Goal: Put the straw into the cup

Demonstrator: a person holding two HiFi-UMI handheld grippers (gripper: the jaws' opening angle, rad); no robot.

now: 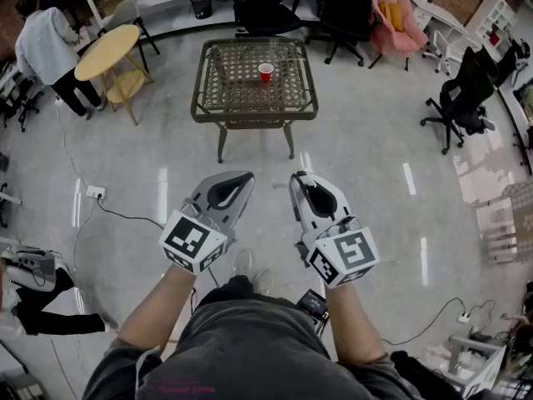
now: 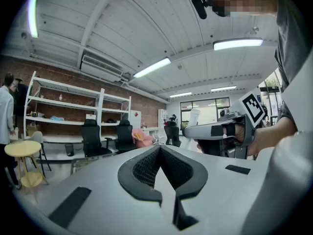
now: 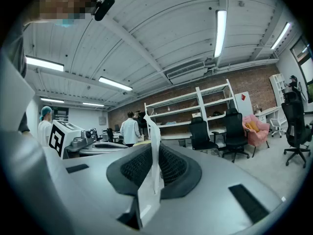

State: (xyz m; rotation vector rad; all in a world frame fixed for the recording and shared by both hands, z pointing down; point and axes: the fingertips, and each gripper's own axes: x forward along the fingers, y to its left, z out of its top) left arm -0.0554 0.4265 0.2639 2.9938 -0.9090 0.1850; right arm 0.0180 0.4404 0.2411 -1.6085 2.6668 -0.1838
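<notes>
Straw [image 3: 153, 153], in what looks like a paper wrapper, is clamped between the fingers of your right gripper [image 1: 300, 180], well apart from the cup [image 1: 266, 71]. The cup stands on the surface [image 1: 229, 98] ahead. Your left gripper [image 1: 243, 178] has its fingers closed on nothing. Pickup judged complete; approach and insertion remain.

- Bright, even indoor light comes from long ceiling tubes [image 3: 221, 28], lit in both gripper views.
- In the head view the pale glossy floor [image 1: 375, 165] carries white streaks of glare, and shadows are faint and soft.
- All three views bulge like a fisheye.
- Both gripper views go black at the corners, and their nearest surfaces are slightly soft.
</notes>
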